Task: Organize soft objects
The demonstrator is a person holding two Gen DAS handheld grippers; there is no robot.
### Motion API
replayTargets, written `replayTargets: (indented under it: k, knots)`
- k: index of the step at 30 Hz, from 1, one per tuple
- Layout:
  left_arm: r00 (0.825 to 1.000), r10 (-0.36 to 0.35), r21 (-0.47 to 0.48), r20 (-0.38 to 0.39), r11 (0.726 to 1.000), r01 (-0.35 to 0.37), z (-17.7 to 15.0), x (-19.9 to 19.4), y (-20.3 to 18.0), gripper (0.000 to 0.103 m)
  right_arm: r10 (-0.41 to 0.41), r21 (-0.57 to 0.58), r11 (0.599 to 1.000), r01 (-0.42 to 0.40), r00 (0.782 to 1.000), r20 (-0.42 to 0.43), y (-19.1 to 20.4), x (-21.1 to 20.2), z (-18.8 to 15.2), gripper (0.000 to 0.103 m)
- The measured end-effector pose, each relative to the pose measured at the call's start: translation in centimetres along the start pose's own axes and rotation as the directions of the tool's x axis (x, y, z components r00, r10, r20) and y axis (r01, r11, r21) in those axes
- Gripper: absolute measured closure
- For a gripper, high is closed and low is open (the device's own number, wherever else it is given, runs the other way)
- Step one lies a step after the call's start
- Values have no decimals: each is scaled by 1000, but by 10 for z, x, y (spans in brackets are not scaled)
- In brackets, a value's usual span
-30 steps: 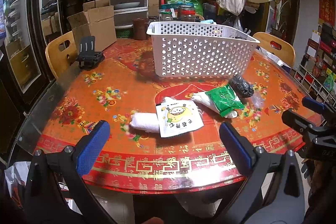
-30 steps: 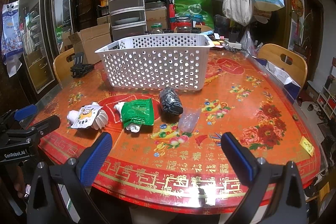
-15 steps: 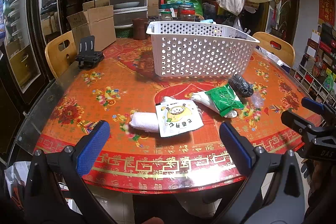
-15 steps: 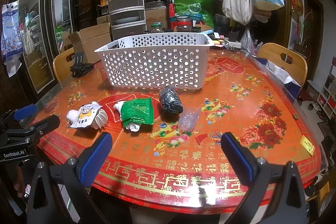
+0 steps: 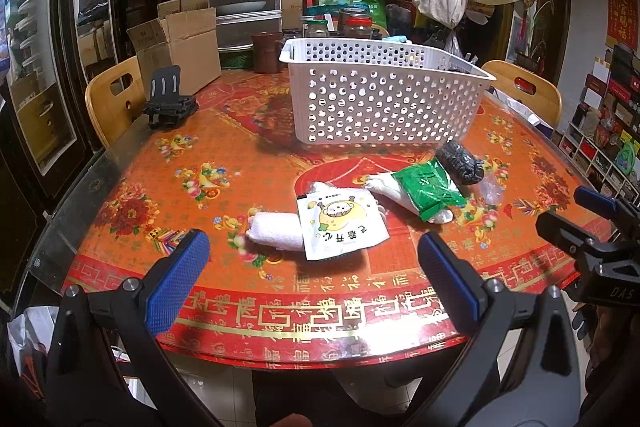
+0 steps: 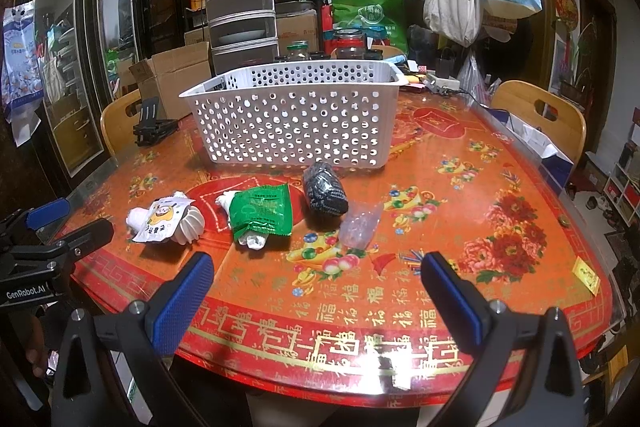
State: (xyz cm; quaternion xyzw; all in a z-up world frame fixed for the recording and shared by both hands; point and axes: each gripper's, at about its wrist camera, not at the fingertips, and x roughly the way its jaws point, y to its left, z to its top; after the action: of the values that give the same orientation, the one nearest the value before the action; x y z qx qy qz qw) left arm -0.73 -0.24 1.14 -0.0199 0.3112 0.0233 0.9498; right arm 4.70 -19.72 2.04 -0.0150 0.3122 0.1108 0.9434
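Left wrist view: my left gripper (image 5: 312,269) hangs with jaws spread wide and empty at the near edge of the table (image 5: 224,163), facing the white towel roll in its cartoon wrapper (image 5: 320,223), the green-wrapped roll (image 5: 424,189) and the dark rolled cloth (image 5: 460,161), all lying just before the white perforated basket (image 5: 384,103). My right gripper (image 6: 316,281), jaws likewise open and empty, faces the same row. Likely faults: jaws pinching only the loose wrapper so the roll slips out, or both grippers crowding the closely spaced items.
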Motion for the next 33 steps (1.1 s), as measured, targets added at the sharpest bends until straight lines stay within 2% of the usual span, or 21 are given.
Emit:
replayTargets:
  k: [6, 8, 11, 13, 16, 18, 22, 25, 29, 33]
  knots:
    - [1000, 6, 1, 2, 1000, -6, -1, 1, 1, 0, 2, 2, 1000, -2, 1000, -5, 0, 1, -2, 0]
    - [999, 21, 2, 26, 1000, -21, -2, 0, 2, 0, 7, 8, 1000, -7, 1000, -10, -1, 3, -2, 0]
    - [999, -13, -12, 43, 1000, 13, -3, 2, 10, 0, 13, 15, 1000, -13, 1000, -17, -3, 7, -1, 0]
    - [999, -30, -26, 20, 999, 30, -2, 9, 18, 0, 13, 16, 1000, -12, 1000, -23, -5, 13, -3, 0]
    - [999, 15, -26, -39, 1000, -16, -4, 30, 31, 0, 10, 25, 1000, -9, 999, -42, -12, 26, -5, 0]
    - [997, 19, -28, -75, 999, -22, -6, 44, 39, 0, -6, 12, 1000, 6, 998, -65, -14, 37, -6, 0]
    - [993, -38, -102, -115, 994, 26, -11, 66, 62, 0, -10, 10, 1000, 11, 995, -103, -22, 55, -8, 0]
    - [990, -51, -132, -131, 991, 34, -15, 79, 75, 0, -14, 14, 1000, 15, 994, -113, -27, 64, -7, 0]
    - [984, -91, -130, -152, 989, 72, -20, 87, 77, 0, -5, 16, 1000, 7, 992, -125, -32, 75, -4, 0]
    - [983, -120, -87, -138, 990, 108, -13, 84, 58, 0, 24, 30, 999, -21, 993, -119, -33, 77, 3, 1]
